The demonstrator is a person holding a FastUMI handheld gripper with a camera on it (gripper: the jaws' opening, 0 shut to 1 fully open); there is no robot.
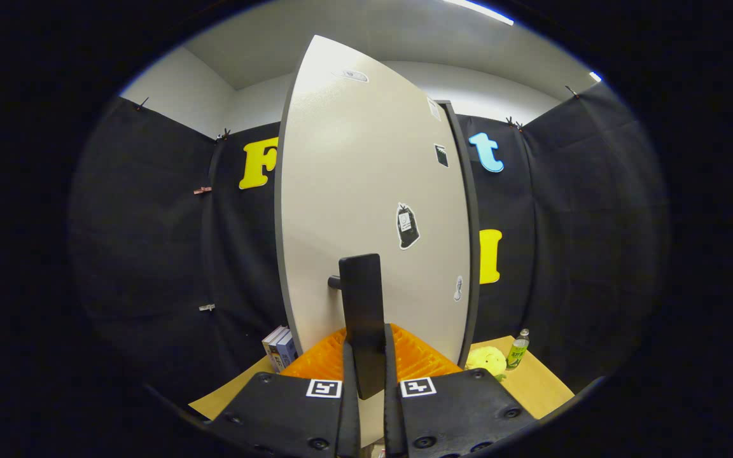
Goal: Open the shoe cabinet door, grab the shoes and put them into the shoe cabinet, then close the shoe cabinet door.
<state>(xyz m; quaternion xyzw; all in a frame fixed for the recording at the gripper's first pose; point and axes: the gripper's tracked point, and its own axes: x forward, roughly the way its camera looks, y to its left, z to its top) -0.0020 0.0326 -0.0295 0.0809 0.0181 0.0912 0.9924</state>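
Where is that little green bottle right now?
The green bottle stands on the wooden table, beyond the fingers to the right of the cabinet door, beside a yellow plush toy.

Books [279, 346] and plush toy [487, 360] half hidden behind the cabinet door [366, 191] (stickers' print too small).

You have a cream shoe cabinet door [354, 191] with a black handle [361, 305] at frame centre. Lower right sit a yellow plush toy [486, 360] and a green bottle [518, 351] on the tan table [541, 388].
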